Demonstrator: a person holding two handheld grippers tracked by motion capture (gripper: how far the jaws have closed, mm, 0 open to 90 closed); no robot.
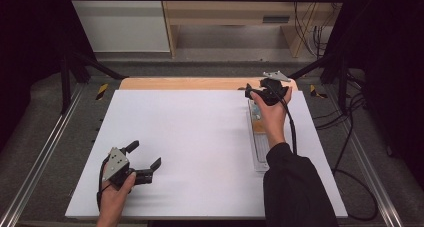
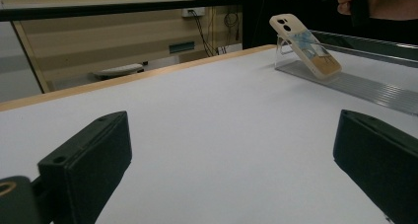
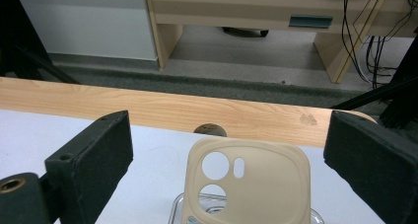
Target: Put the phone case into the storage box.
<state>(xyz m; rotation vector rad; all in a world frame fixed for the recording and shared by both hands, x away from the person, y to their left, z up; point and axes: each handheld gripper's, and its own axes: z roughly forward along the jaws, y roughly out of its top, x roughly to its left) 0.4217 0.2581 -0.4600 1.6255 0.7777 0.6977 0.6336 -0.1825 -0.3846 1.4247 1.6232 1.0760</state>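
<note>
Right gripper [image 1: 261, 86]: held at the far right of the table, above the far end of the clear stand; its jaws are spread wide and grip nothing. In the right gripper view the two black jaws stand well apart, one on either side of the phone case, touching neither edge of it.
Left gripper [image 1: 146, 155]: held low over the near left part of the white sheet, well apart from the right gripper; its jaws are spread wide with bare sheet between them.
Phone case [image 3: 249, 184]: cream-coloured, with round camera cut-outs near its top edge; it sits between the right gripper's jaws and just ahead of them, back side facing that camera. From the left gripper it lies far off, ahead and to the right, leaning tilted on the stand [image 2: 305, 46], with a printed picture on its lower part.
Clear stand [image 1: 260, 152]: a long transparent holder running under the person's right forearm, from near the table's front edge to the right gripper; the phone case rests at its far end.
White sheet [image 1: 200, 137]: covers most of the table under both grippers.
Wooden table edge [image 3: 162, 108]: a pale strip just beyond the right gripper's jaws, past the phone case.
Right hand [image 1: 272, 114]: wraps the right gripper's handle, dark sleeve behind it.
</note>
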